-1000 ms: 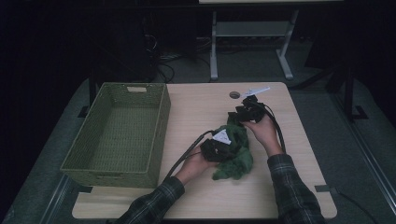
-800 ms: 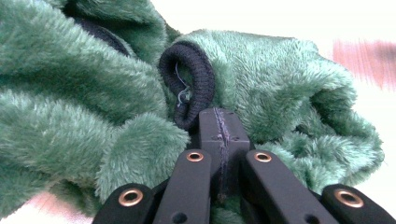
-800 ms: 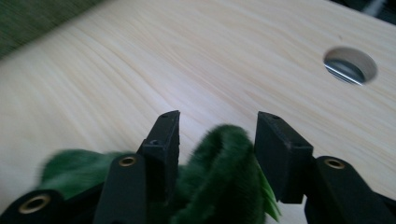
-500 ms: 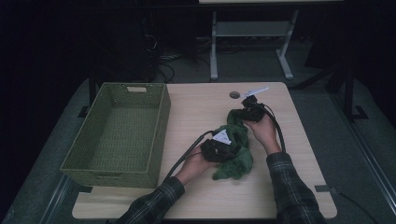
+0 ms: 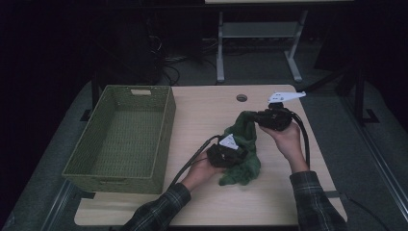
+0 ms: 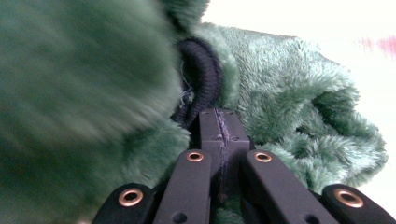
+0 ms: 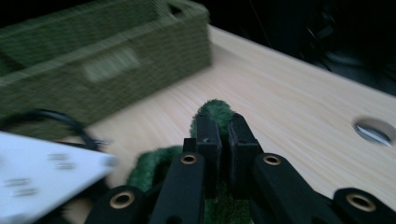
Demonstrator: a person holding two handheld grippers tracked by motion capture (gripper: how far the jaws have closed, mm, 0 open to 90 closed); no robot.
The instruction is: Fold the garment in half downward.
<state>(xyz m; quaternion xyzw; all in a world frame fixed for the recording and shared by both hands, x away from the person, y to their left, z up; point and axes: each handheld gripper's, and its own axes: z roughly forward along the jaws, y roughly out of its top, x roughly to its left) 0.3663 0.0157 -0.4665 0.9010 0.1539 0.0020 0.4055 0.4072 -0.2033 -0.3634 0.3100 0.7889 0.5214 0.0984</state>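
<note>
Green fleece garment (image 5: pixel 243 151) stretches between left gripper (image 5: pixel 226 155) and right gripper (image 5: pixel 269 119) (both clamped on it).

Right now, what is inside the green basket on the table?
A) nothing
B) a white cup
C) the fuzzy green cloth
A: the high view shows the woven basket bare inside, while the fuzzy green cloth lies on the table beside it, pinched by both claws.

At lower centre the right tool (image 7: pixel 219 135) has its jaws pinched together on a fold of green cloth (image 7: pixel 214 111), which pokes up above the tips. A green basket (image 7: pixel 93 56) fills the upper left. The pale counter (image 7: pixel 289 93) runs across the right, with a round hole (image 7: pixel 373 130) at the right edge. A blurred white plate (image 7: pixel 42 172) sits at lower left.
</note>
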